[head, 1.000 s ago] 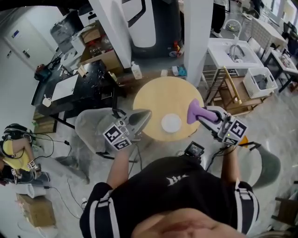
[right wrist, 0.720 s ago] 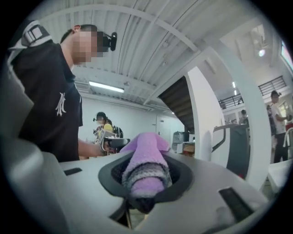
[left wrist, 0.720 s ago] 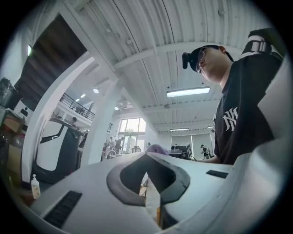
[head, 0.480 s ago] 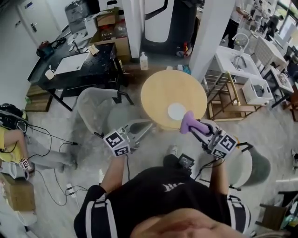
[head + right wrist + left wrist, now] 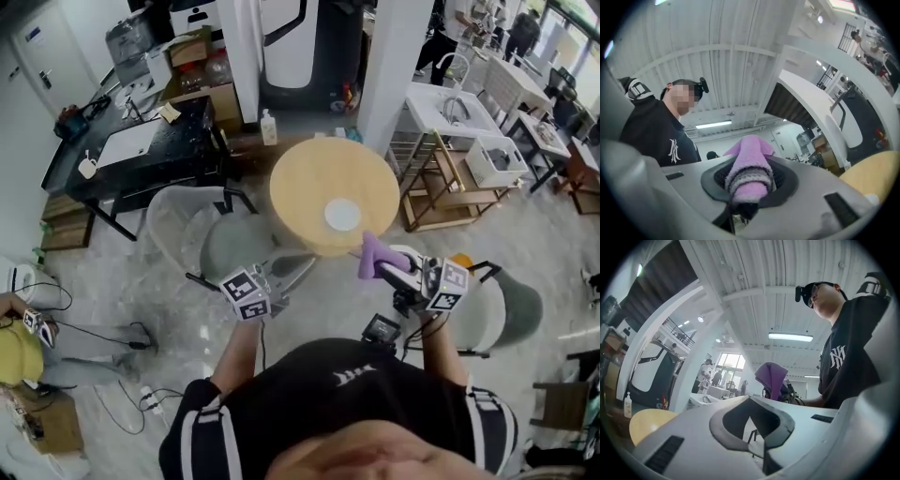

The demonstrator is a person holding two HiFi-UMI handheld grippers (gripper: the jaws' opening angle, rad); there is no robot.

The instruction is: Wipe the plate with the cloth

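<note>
Fingers [image 5: 806,187] of the right gripper [image 5: 386,270] pinch the cloth [image 5: 749,173], apart from the plate [image 5: 342,215]; left gripper [image 5: 281,272] closed empty

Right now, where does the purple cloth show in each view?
Head view: cloth right of centre, held by the right gripper just below the round table.
Left gripper view: cloth at centre, beyond the shut jaws.
Right gripper view: cloth low centre, clamped between the jaws.
Shared landmark: round table, lower left in the left gripper view, lower right in the right gripper view.
</note>
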